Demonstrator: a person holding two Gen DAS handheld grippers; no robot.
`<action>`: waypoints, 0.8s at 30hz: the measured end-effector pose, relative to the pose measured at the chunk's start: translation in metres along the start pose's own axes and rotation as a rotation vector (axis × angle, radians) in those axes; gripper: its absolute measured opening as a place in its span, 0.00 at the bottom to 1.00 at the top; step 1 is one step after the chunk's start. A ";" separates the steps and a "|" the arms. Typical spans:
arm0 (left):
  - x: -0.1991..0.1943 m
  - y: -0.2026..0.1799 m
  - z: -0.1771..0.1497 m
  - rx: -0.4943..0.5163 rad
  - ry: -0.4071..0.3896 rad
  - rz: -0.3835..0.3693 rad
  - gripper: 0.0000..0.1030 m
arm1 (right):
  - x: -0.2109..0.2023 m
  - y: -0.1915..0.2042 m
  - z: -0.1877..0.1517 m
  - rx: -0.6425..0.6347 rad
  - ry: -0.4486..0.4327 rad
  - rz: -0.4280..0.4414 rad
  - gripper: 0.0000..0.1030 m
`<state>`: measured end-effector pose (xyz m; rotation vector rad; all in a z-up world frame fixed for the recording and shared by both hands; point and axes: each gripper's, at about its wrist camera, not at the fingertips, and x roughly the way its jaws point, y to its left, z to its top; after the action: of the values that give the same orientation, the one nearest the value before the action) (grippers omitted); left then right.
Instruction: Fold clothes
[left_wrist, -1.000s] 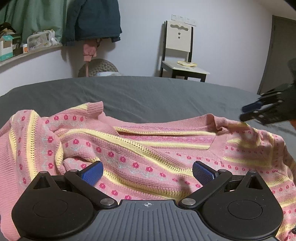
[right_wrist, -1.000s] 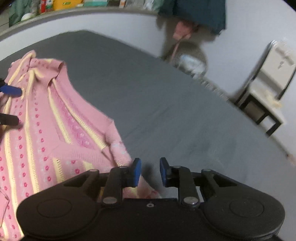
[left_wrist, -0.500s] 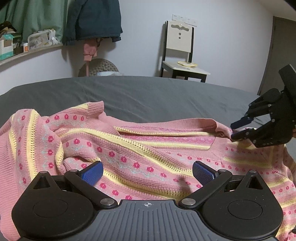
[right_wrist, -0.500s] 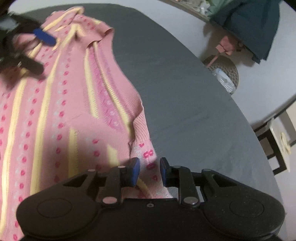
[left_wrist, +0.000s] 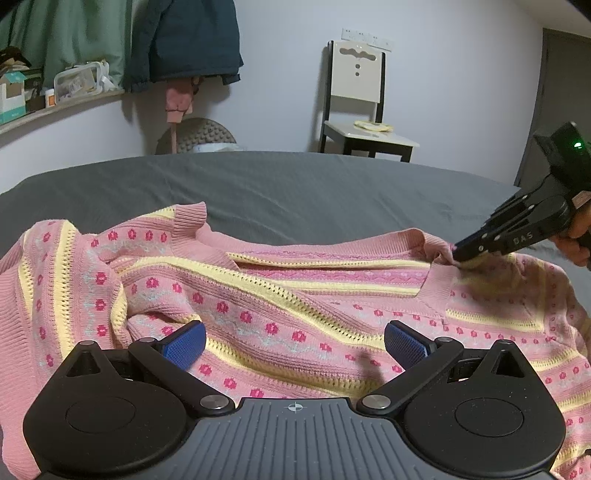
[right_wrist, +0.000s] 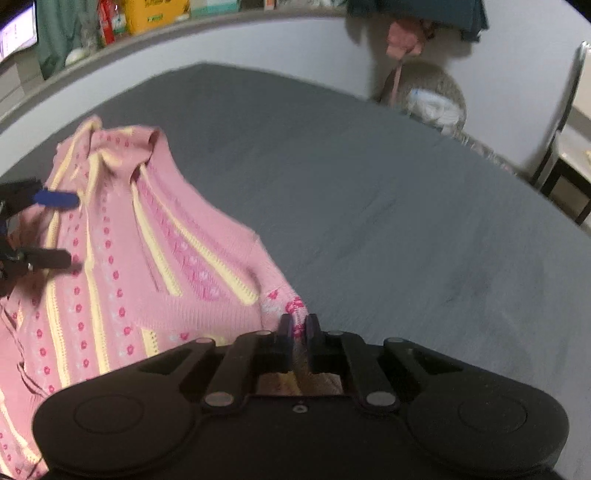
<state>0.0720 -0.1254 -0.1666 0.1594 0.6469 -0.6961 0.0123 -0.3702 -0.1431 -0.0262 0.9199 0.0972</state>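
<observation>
A pink knitted sweater (left_wrist: 280, 295) with yellow stripes and small red flowers is spread, rumpled, across the near part of a bed covered with a dark grey sheet (left_wrist: 295, 192). In the left wrist view the left gripper (left_wrist: 294, 343) is seen poised just above the body of the sweater, its two blue pads (left_wrist: 183, 345) held wide apart with nothing clasped between them; whether the pads touch the knit cannot be told. At the right of that view the right gripper (left_wrist: 456, 256) is seen slanting down to the ribbed edge at the right end of the neckline, where a small fold of cloth is pinched up. This is confirmed in the right wrist view, where the jaws of the right gripper (right_wrist: 298, 326) are drawn nearly together on a ridge of pink, flower-patterned knit, raised slightly from the sheet. Part of a hand (left_wrist: 576, 243) is visible behind the right gripper at the right edge. The far half of the bed is left bare. Beyond it, against a pale wall, a chair (left_wrist: 360, 107) with a cream back and dark legs is placed at the right, and dark and green garments (left_wrist: 184, 40) are hung at the far left above a cluttered shelf (left_wrist: 55, 107).
</observation>
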 end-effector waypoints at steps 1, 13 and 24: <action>0.000 0.000 0.000 -0.002 -0.001 -0.001 1.00 | -0.003 -0.005 0.002 0.024 -0.024 -0.021 0.07; -0.007 0.004 0.000 -0.023 -0.055 0.057 1.00 | 0.038 -0.040 0.075 0.110 -0.105 -0.411 0.06; -0.023 0.053 0.008 -0.214 -0.189 0.238 1.00 | 0.056 0.024 0.106 0.110 -0.138 -0.411 0.37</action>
<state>0.0968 -0.0756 -0.1503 -0.0275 0.5064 -0.4038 0.1274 -0.3352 -0.1227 -0.1040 0.7647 -0.3293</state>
